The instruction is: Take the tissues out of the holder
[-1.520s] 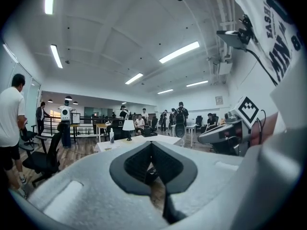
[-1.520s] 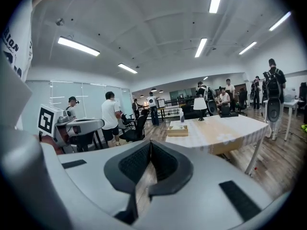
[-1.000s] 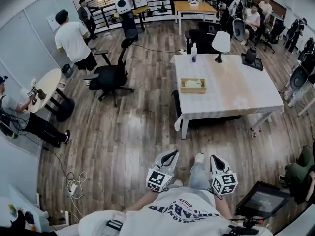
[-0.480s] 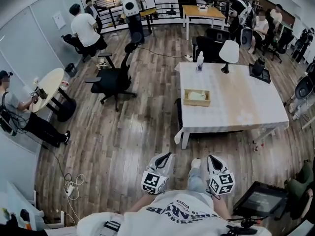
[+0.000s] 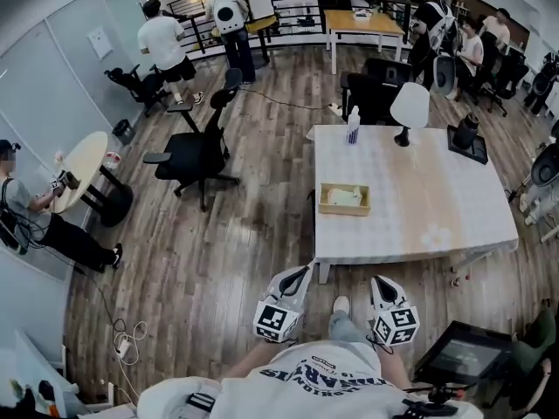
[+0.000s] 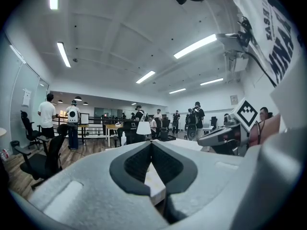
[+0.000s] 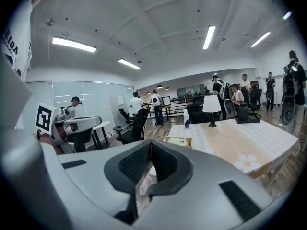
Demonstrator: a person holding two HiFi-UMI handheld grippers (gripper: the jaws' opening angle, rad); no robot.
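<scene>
A wooden tissue holder with pale tissues in it sits near the left edge of the white table. The right gripper view has the holder ahead, just above the jaws. My left gripper and right gripper are held close to my body, side by side, well short of the table's near edge. Both point toward the table. In the left gripper view the left gripper has its jaws together with nothing between them. The right gripper is likewise shut and empty.
On the table's far side stand a white lamp, a bottle and a dark item. A black office chair stands on the wood floor to the left, and a screen is at lower right. Several people stand farther off.
The table and holder have come closer and lower in the head view as I walk toward them. Both grippers stay shut in front of my body.
</scene>
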